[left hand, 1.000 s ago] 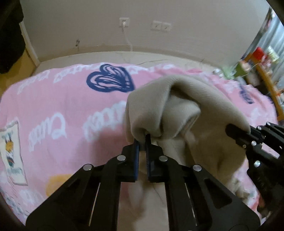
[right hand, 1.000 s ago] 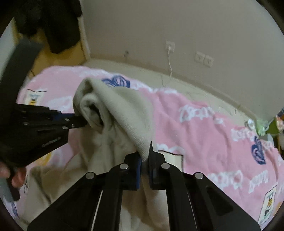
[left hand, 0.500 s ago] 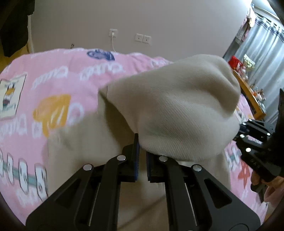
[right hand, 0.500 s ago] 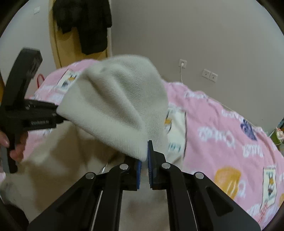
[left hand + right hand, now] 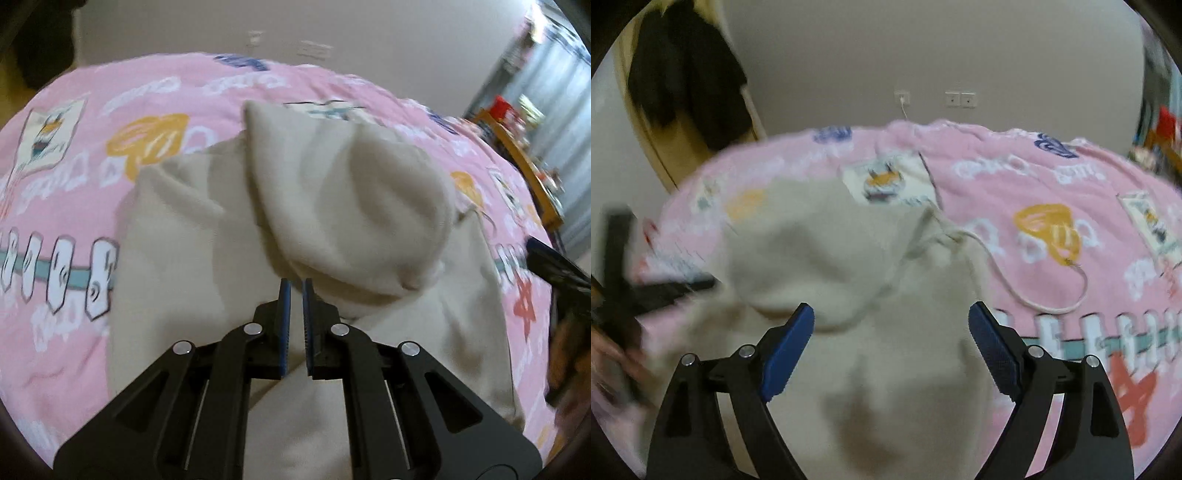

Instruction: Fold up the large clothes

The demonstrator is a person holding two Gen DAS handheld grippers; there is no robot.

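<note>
A beige hooded sweatshirt (image 5: pixel 192 266) lies spread on the pink bedspread (image 5: pixel 62 184). Its hood (image 5: pixel 354 206) is folded down over the body. My left gripper (image 5: pixel 296 286) is shut on the hood's edge just above the garment. In the right wrist view the same sweatshirt (image 5: pixel 886 362) lies below my right gripper (image 5: pixel 891 319), which is wide open and empty over the hood. A white drawstring (image 5: pixel 1034 299) trails onto the bedspread (image 5: pixel 1052 192). The left gripper shows blurred at the left edge (image 5: pixel 657 291).
The bed runs to a plain wall with sockets (image 5: pixel 960 99). A dark garment hangs by a wooden door frame (image 5: pixel 683 81) at the back left. A cluttered wooden shelf (image 5: pixel 524 147) stands to the right of the bed.
Both grippers carried the hood down and forward onto the sweatshirt's body. My right gripper has opened and let go of the hood. My left gripper stays shut on it.
</note>
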